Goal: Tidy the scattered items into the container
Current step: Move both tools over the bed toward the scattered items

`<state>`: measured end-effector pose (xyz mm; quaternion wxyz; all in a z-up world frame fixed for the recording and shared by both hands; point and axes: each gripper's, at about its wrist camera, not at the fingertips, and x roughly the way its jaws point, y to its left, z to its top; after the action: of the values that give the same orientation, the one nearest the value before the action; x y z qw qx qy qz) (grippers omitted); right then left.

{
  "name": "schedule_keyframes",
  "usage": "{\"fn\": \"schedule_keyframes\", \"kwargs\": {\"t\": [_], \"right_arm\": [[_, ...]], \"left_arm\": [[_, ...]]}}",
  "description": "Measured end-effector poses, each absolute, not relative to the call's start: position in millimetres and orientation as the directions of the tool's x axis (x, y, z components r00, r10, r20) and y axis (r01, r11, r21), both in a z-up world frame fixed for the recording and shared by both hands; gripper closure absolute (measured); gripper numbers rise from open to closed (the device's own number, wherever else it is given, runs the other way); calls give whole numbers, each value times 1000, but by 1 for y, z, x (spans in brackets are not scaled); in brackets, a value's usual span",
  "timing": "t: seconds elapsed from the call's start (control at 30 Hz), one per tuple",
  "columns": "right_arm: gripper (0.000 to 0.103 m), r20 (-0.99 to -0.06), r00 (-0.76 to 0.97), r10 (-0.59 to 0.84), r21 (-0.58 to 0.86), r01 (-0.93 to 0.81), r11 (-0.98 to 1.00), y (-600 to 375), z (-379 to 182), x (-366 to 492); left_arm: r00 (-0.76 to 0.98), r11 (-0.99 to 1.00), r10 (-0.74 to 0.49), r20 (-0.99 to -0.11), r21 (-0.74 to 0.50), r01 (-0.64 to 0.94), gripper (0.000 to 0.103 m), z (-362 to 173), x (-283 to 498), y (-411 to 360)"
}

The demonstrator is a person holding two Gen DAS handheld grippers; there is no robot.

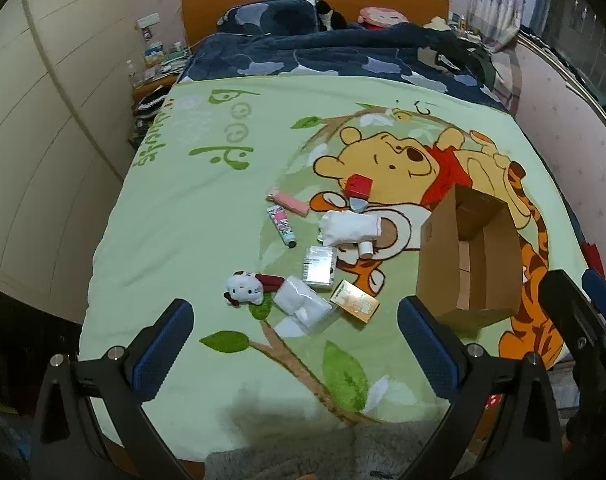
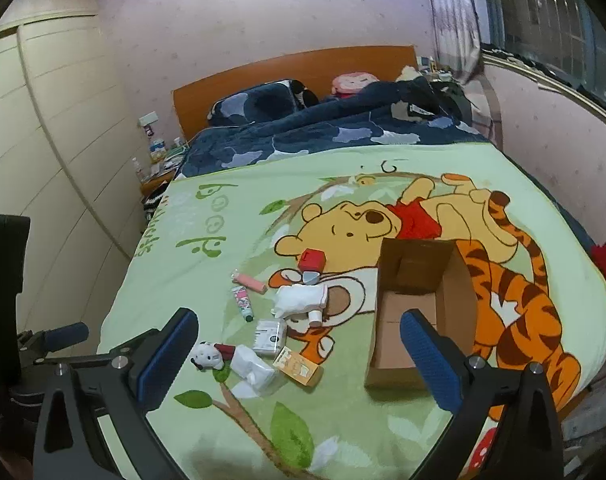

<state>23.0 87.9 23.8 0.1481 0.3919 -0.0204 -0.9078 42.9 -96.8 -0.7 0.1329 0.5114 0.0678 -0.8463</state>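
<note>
You have open green blanket [image 1: 175, 216] on the bed left of the clutter and in front of it. The cardboard box [image 1: 469, 256] stands open-topped at the right, its tall walls blocking a sideways approach. Between them, the plush cat [image 1: 243, 293], tissue pack [image 1: 303, 307] and gold box [image 1: 354, 301] lie close together, the last two touching, leaving little room for a tool.

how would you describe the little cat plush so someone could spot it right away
On the green cartoon blanket, find the open cardboard box; the scattered items lie to its left. The cat plush is at the near left end of that pile, beside a clear plastic packet. It alone has a white round face with a red bow.
</note>
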Motion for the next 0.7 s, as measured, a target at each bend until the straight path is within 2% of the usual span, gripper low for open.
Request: {"fn": "schedule_keyframes", "kwargs": {"t": [0.7], "right_arm": [[0,-724,-630,-282,154,251,-956,89,23,21]], "left_arm": [[-438,-944,-173,-882,22,328,0,-3,49,-103]]}}
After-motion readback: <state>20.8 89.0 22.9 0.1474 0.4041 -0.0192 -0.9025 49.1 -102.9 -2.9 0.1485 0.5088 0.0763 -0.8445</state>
